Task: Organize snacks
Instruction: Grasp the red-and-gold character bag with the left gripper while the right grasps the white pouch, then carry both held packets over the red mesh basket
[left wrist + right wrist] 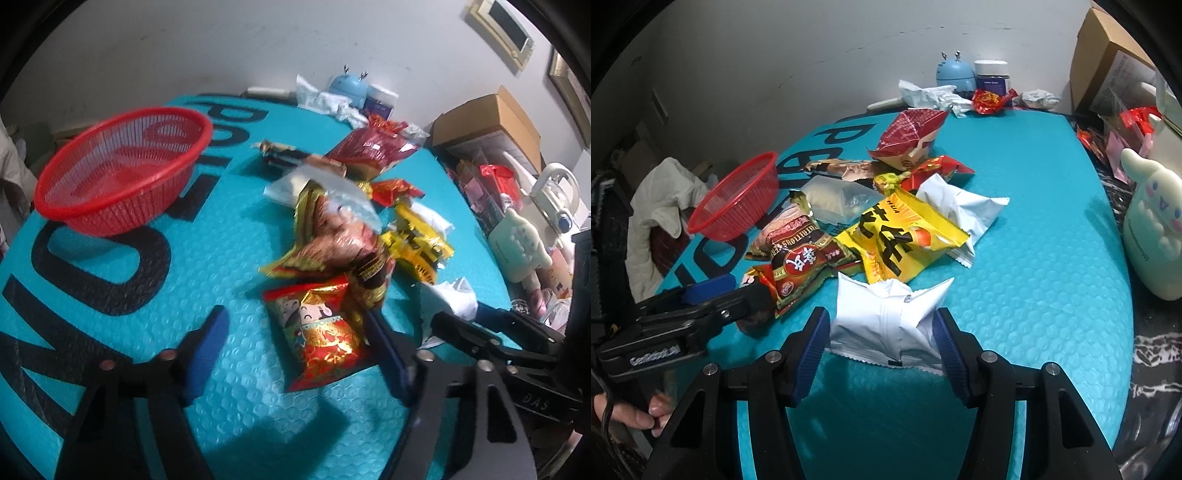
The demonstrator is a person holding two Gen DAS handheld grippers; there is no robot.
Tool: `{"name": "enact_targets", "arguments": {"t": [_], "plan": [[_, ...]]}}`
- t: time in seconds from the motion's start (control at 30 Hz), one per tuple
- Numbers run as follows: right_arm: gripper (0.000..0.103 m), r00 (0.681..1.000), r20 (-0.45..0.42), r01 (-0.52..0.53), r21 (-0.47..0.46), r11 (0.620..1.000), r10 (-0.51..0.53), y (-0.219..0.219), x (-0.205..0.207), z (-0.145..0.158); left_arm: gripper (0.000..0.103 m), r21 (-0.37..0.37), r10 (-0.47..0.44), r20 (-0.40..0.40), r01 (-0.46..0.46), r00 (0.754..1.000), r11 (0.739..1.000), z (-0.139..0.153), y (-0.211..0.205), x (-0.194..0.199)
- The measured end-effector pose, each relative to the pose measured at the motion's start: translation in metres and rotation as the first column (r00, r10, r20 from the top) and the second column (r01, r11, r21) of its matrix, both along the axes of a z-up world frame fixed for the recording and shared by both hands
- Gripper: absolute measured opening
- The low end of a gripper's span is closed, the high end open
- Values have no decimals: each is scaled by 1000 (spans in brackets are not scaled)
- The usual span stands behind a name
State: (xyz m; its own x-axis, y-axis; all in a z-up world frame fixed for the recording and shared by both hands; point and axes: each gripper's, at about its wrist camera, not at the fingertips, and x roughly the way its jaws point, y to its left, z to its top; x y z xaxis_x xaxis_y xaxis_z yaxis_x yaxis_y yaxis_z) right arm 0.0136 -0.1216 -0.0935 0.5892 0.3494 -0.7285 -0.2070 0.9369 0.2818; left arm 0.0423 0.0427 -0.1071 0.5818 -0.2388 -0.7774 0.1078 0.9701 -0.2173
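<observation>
A pile of snack packets lies on a teal bubble mat (207,258). My left gripper (295,339) is open, its blue pads on either side of a red-and-gold cartoon packet (321,332). My right gripper (881,336) is open around a white packet (886,325), pads beside it. A yellow packet (901,240), a dark red-brown packet (801,266) and another white packet (960,206) lie behind. The empty red basket (122,162) stands at the far left; it also shows in the right wrist view (738,195). The left gripper shows in the right wrist view (713,295).
A blue deer-shaped gadget (955,72), a jar (991,75) and crumpled wrappers (931,94) stand at the mat's far edge. A pale cartoon-dog bottle (1152,221) and cardboard boxes (491,122) stand to the right. White cloth (661,199) lies left of the basket.
</observation>
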Motion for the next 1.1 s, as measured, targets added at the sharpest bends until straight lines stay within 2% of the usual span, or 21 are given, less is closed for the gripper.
{"name": "enact_targets", "arguments": {"t": [0.07, 0.2, 0.33, 0.57, 1.1], "plan": [[58, 1000, 2, 0, -5, 1000, 0, 0, 0, 0, 62, -20, -3, -20, 3, 1000, 1000, -5, 2, 1], [58, 1000, 2, 1, -9, 1000, -1, 1, -1, 0, 39, 12, -5, -3, 5, 1000, 1000, -6, 0, -1], [58, 1000, 3, 1, -14, 1000, -1, 2, -2, 0, 33, 8, -19, 0, 19, 1000, 1000, -5, 2, -8], [58, 1000, -2, -21, -10, 1000, 21, 5, -12, 1, 31, 42, -58, 16, 58, 998, 997, 1, 0, -29], [58, 1000, 16, 10, 26, 1000, -11, 5, -58, 9, 31, 13, -119, 38, 119, 992, 993, 13, 4, -73]]}}
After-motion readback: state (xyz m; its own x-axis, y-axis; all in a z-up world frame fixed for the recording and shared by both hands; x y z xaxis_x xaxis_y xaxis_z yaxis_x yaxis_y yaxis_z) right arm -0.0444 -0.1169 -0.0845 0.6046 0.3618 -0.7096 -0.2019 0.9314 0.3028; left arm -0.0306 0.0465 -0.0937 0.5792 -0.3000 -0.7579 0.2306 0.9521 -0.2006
